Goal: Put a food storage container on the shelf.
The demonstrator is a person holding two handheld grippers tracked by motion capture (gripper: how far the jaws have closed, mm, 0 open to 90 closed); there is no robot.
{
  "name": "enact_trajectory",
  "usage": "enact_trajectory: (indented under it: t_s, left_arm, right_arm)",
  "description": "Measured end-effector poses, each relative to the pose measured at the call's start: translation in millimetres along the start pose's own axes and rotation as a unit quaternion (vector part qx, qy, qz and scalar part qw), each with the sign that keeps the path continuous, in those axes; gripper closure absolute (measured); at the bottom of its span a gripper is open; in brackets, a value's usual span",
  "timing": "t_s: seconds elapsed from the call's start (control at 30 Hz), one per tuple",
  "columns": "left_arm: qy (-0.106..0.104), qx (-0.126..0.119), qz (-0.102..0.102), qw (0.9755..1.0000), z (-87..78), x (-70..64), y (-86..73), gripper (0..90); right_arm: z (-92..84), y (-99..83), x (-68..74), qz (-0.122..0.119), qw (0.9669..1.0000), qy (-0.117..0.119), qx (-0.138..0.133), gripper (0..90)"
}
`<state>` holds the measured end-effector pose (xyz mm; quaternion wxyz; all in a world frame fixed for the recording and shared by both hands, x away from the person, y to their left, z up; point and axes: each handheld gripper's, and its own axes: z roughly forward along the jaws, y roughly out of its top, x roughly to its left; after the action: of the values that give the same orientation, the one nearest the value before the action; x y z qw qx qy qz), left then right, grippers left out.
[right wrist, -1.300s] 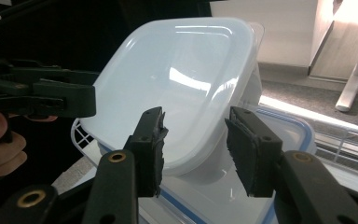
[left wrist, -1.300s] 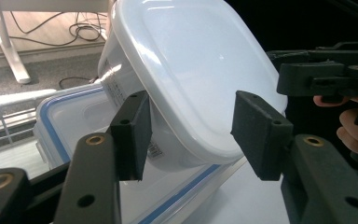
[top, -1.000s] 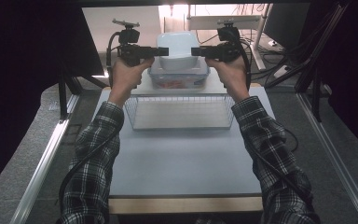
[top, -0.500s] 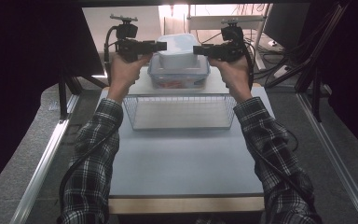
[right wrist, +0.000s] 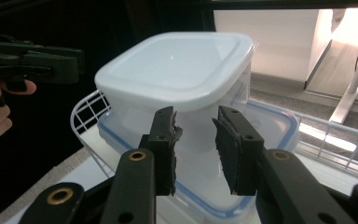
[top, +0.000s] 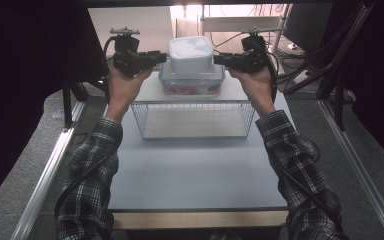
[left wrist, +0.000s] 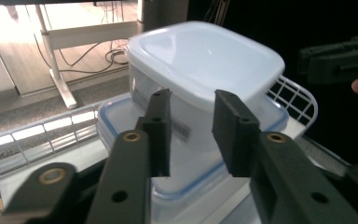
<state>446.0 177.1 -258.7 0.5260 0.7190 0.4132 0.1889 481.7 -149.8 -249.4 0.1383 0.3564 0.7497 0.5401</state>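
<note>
- Two hand-held grippers flank a white lidded tub (top: pixel 191 54): the left hand-held gripper (top: pixel 156 56) and the right hand-held gripper (top: pixel 221 60) press its opposite sides, each with jaws partly spread and pinching nothing.
- Tub sits just above the blue-rimmed container (top: pixel 192 81); whether they touch, I cannot tell.
- Wire basket (top: pixel 194 120) waits on the table (top: pixel 195 165); placement looks undone.
- Both forearms reach forward, wrists level.

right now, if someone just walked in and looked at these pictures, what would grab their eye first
The white lidded container stacked on a clear container with a blue-rimmed lid, at the far middle of the table. The left hand-held gripper and right hand-held gripper flank the white one, jaws apart. Nearer the person, an empty wire basket sits on the table.
</note>
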Motion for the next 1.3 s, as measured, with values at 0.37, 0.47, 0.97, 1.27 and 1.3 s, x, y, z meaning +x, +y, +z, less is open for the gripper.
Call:
enact_trajectory:
  t_s: [0.37,0.47,0.97,1.27,1.3]
  left_arm:
    - [-0.012,0.010,0.047,0.9988,-2.9,-18.8,-43.4,33.5]
    - [-0.021,0.009,0.049,0.9986,-4.5,-21.1,-51.9,26.7]
    - [-0.046,0.029,0.068,0.9962,-6.9,-36.7,-91.0,10.6]
    - [-0.057,0.041,0.075,0.9947,-8.2,-47.9,-108.1,6.9]
    - [-0.060,0.042,0.075,0.9945,-8.6,-48.7,-110.3,6.6]
  right_arm:
    - [-12.0,-33.2,1.0,-0.020,0.9997,0.009,0.006,51.6]
    - [-13.5,-43.7,3.3,-0.030,0.9994,0.013,0.010,46.7]
    - [-20.5,-78.7,18.7,-0.065,0.9970,0.024,0.034,29.9]
    - [-24.3,-95.0,23.8,-0.076,0.9959,0.030,0.039,22.6]
    - [-24.6,-96.2,24.3,-0.077,0.9959,0.031,0.038,22.0]
